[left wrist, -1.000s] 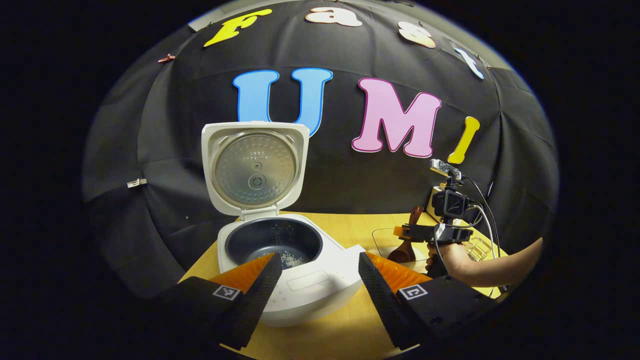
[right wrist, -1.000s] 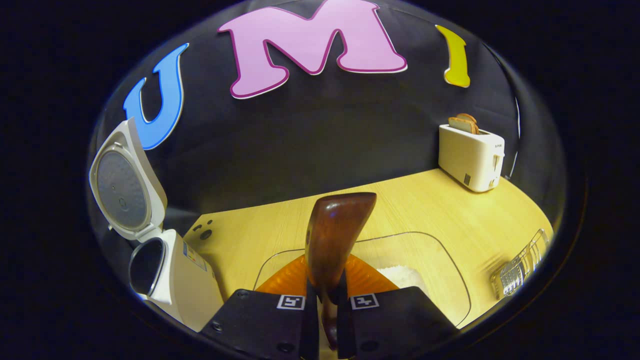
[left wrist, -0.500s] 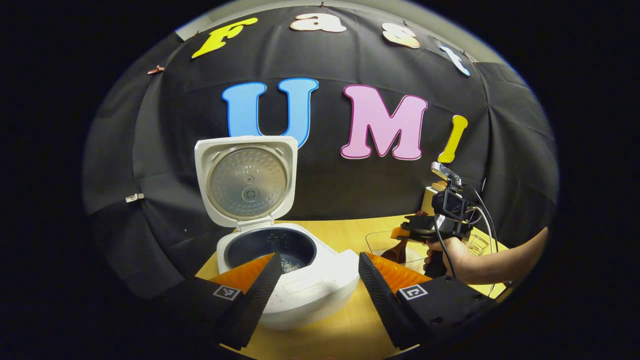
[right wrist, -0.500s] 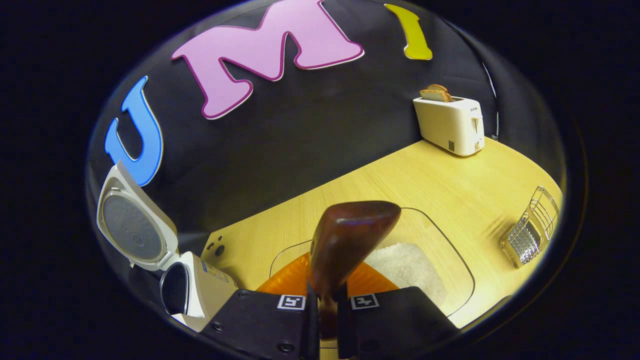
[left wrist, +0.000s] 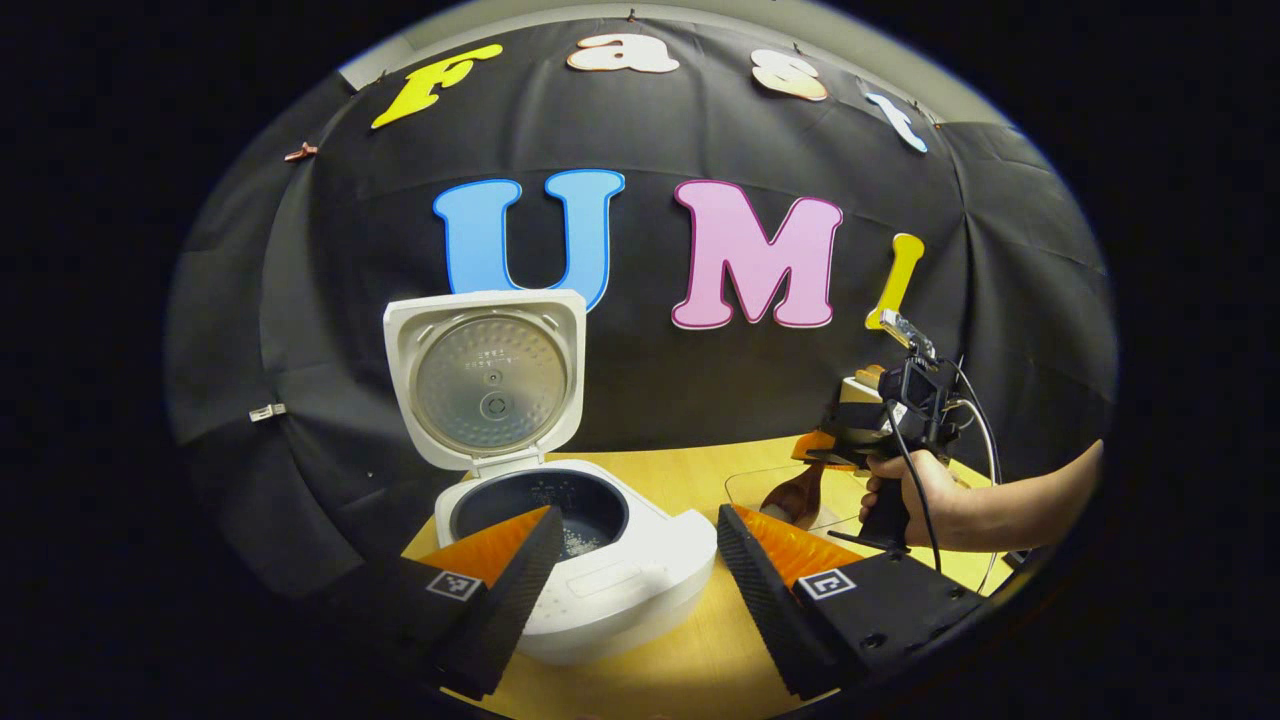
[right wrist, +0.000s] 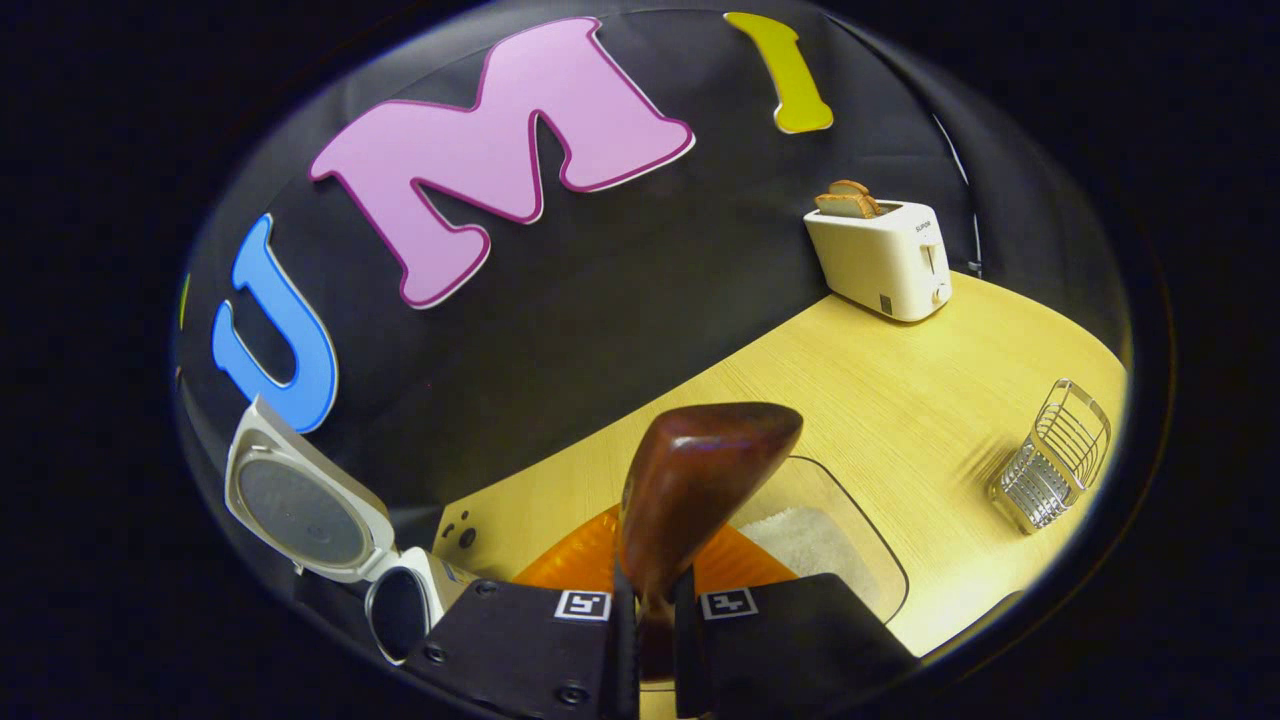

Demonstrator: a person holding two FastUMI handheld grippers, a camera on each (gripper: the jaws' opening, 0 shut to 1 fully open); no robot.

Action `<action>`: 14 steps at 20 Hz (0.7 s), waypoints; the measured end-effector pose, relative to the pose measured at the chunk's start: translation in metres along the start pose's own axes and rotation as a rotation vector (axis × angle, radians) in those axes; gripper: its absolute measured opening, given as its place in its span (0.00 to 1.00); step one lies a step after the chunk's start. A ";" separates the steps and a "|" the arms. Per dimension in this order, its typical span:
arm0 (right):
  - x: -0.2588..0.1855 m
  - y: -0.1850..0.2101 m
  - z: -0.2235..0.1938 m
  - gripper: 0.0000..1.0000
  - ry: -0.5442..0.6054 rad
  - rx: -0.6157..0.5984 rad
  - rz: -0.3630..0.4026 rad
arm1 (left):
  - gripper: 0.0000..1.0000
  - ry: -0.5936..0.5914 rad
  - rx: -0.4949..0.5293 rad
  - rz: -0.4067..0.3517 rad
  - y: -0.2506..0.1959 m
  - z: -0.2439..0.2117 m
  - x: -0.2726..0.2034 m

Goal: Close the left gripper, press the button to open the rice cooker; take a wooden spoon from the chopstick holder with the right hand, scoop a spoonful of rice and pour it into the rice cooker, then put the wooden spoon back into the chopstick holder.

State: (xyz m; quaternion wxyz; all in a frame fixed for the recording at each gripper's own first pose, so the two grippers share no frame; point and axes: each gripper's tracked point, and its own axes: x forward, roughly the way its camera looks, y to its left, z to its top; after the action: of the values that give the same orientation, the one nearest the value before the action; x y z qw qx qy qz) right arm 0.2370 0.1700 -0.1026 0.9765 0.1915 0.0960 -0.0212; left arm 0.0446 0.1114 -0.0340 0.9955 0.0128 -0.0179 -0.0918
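Note:
The white rice cooker (left wrist: 620,590) stands open with its lid (left wrist: 485,375) upright and a few rice grains in the dark inner pot (left wrist: 540,505). My left gripper (left wrist: 635,530) is open just in front of the cooker, one finger on each side of its front, holding nothing. My right gripper (right wrist: 655,595) is shut on the handle of the wooden spoon (right wrist: 700,475). The spoon's bowl hangs over the clear glass container (right wrist: 870,545) that holds white rice (right wrist: 800,540). In the left gripper view a hand holds the right gripper (left wrist: 850,440) with the spoon (left wrist: 795,495) angled down into the container.
A white toaster (right wrist: 885,260) with bread in it stands at the back of the wooden table (right wrist: 900,380). The wire chopstick holder (right wrist: 1055,455) stands to the right of the rice container. The cooker (right wrist: 405,610) lies to the spoon's lower left.
My right gripper has rolled and shifted right, tipping the spoon down over the rice container. My left gripper has drawn back slightly and stays open.

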 end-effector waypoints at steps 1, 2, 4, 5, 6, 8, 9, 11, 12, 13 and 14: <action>-0.002 0.003 0.005 0.18 -0.006 -0.003 0.007 | 0.99 -0.004 0.001 0.000 0.000 0.003 0.000; -0.005 0.006 0.012 0.18 -0.015 -0.009 0.015 | 0.99 -0.007 0.006 -0.002 -0.001 0.004 -0.002; -0.010 0.015 0.022 0.18 -0.029 -0.009 0.034 | 0.99 -0.013 0.018 -0.003 -0.002 0.007 -0.002; -0.013 0.022 0.028 0.17 -0.034 -0.001 0.047 | 0.99 -0.014 0.021 -0.004 -0.002 0.010 -0.003; -0.015 0.029 0.034 0.18 -0.037 0.010 0.060 | 0.99 -0.017 0.016 -0.003 -0.002 0.012 -0.004; -0.018 0.045 0.046 0.18 -0.049 0.003 0.092 | 0.99 -0.029 -0.005 0.002 -0.001 0.018 -0.007; -0.020 0.053 0.052 0.18 -0.055 -0.012 0.106 | 0.99 -0.031 -0.013 0.007 -0.001 0.020 -0.007; -0.026 0.073 0.065 0.18 -0.073 -0.025 0.139 | 0.99 -0.043 -0.017 0.022 0.002 0.026 -0.009; -0.030 0.085 0.071 0.18 -0.079 -0.017 0.158 | 0.99 -0.057 -0.016 0.029 0.004 0.031 -0.011; -0.033 0.095 0.076 0.18 -0.080 -0.007 0.175 | 0.99 -0.068 -0.013 0.036 0.005 0.035 -0.012; -0.036 0.104 0.080 0.17 -0.083 -0.001 0.191 | 0.99 -0.079 -0.011 0.041 0.007 0.038 -0.014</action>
State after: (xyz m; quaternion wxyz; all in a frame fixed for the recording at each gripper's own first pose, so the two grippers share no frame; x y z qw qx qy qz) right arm 0.2247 0.2365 0.0159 0.9774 0.1981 0.0370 0.0639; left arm 0.0309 0.1205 0.0042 0.9958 0.0033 -0.0568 -0.0719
